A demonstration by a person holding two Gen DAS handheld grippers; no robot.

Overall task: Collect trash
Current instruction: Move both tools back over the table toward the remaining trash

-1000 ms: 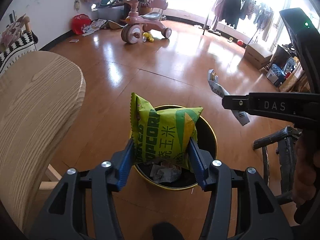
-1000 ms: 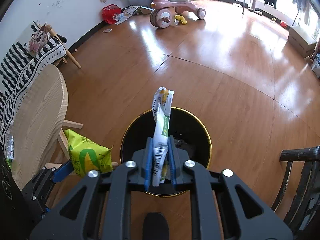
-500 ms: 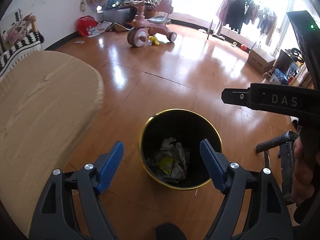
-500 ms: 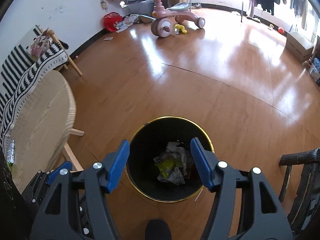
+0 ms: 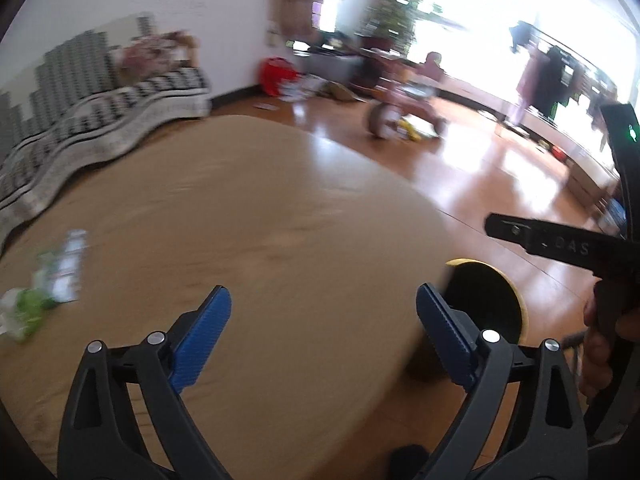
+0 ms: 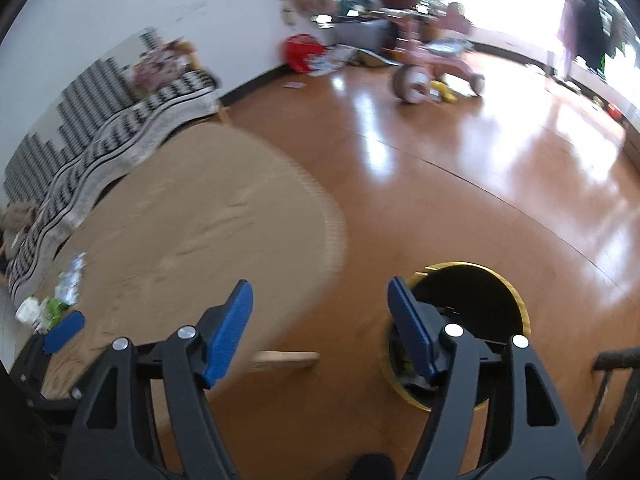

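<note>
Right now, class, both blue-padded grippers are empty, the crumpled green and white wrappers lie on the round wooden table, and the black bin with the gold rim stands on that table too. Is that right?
Not quite. The black bin with the gold rim stands on the floor beside the round wooden table, as the right wrist view shows. The rest holds: the left gripper and right gripper are empty, jaws opening, and the green and white wrappers lie on the table.
</note>
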